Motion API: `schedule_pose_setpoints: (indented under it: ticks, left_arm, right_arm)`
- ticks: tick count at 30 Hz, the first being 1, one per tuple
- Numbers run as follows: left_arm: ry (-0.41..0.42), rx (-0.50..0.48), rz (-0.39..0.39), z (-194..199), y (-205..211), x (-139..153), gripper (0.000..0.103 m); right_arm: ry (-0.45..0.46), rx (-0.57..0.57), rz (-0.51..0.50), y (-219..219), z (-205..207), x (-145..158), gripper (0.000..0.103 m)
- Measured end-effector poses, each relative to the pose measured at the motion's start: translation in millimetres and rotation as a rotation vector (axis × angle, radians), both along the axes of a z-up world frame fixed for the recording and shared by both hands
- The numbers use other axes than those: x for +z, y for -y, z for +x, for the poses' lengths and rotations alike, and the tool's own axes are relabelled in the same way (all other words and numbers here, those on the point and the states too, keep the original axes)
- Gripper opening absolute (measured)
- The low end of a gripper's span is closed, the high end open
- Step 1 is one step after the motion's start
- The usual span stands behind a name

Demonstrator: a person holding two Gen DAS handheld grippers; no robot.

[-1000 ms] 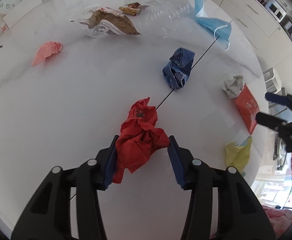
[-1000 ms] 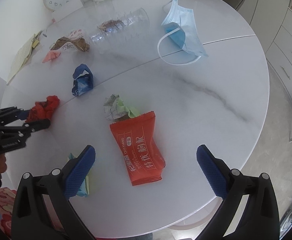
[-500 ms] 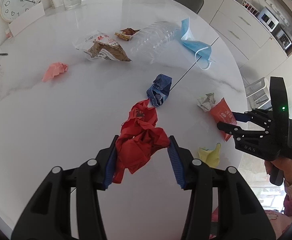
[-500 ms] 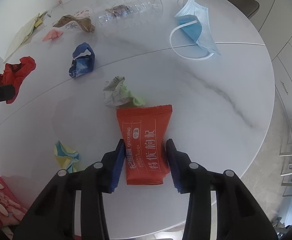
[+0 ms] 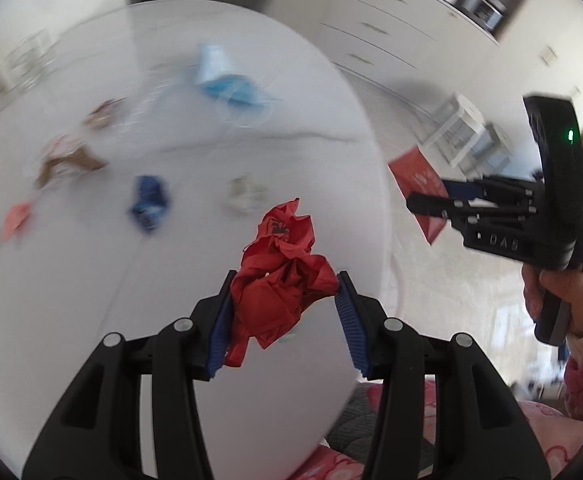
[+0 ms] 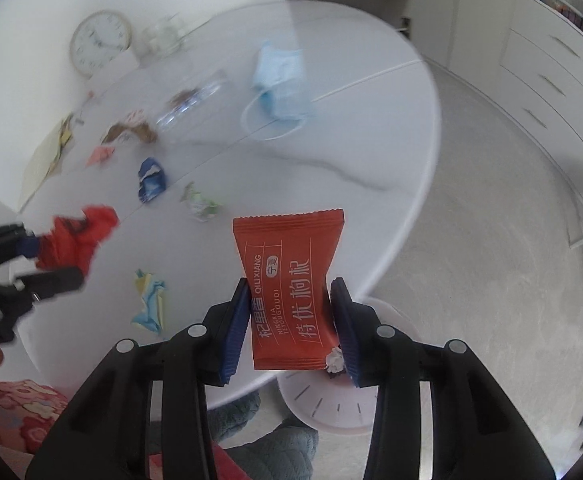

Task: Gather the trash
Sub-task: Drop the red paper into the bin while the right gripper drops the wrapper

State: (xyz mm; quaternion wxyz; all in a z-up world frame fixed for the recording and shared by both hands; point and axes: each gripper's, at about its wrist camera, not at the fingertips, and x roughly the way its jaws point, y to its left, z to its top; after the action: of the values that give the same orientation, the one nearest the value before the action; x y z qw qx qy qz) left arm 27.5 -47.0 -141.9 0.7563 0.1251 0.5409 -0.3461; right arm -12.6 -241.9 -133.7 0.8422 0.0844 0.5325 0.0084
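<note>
Left tool [image 5: 285, 292] was clamped on the crumpled red paper [image 5: 281, 280], held above the white surface [image 5: 91, 320] near its edge. Right tool [image 6: 289, 308] pinched the orange snack packet [image 6: 291, 280] by its lower half, raised off the surface over the rim. Blue wrapper [image 6: 151, 178], yellow scrap [image 6: 149, 300] and face mask [image 6: 281, 76] lay on the surface. Carrying both loads well likely meant keeping a firm squeeze and moving steadily, since the loose paper could slip free.
</note>
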Motion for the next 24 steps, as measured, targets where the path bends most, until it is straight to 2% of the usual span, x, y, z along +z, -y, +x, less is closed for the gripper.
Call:
schedule_pose_setpoints:
  ticks: [6, 10, 13, 14, 16, 19, 24]
  left_arm:
    - [-0.053, -0.216, 0.004, -36, 88, -24, 0.048]
    - [-0.082, -0.288, 0.009, -54, 130, -41, 0.051]
    - [-0.087, -0.3, 0.022, -61, 146, -48, 0.058]
    - [-0.086, -0.291, 0.026, -62, 150, -49, 0.064]
    - [-0.077, -0.271, 0.015, -64, 153, -46, 0.068]
    - [-0.053, -0.239, 0.006, -65, 151, -39, 0.08]
    - [-0.037, -0.167, -0.005, -59, 141, -22, 0.081]
  right_arm:
    - [0.023, -0.125, -0.013, 54, -49, 17, 0.041]
    - [0.033, -0.171, -0.013, 80, -74, 24, 0.041]
    - [0.037, -0.187, -0.006, 91, -84, 24, 0.041]
    - [0.037, -0.188, -0.002, 93, -86, 22, 0.041]
    - [0.034, -0.184, 0.002, 95, -89, 21, 0.041]
    - [0.029, -0.169, 0.012, 95, -91, 18, 0.041]
    - [0.019, -0.139, 0.022, 91, -92, 13, 0.041]
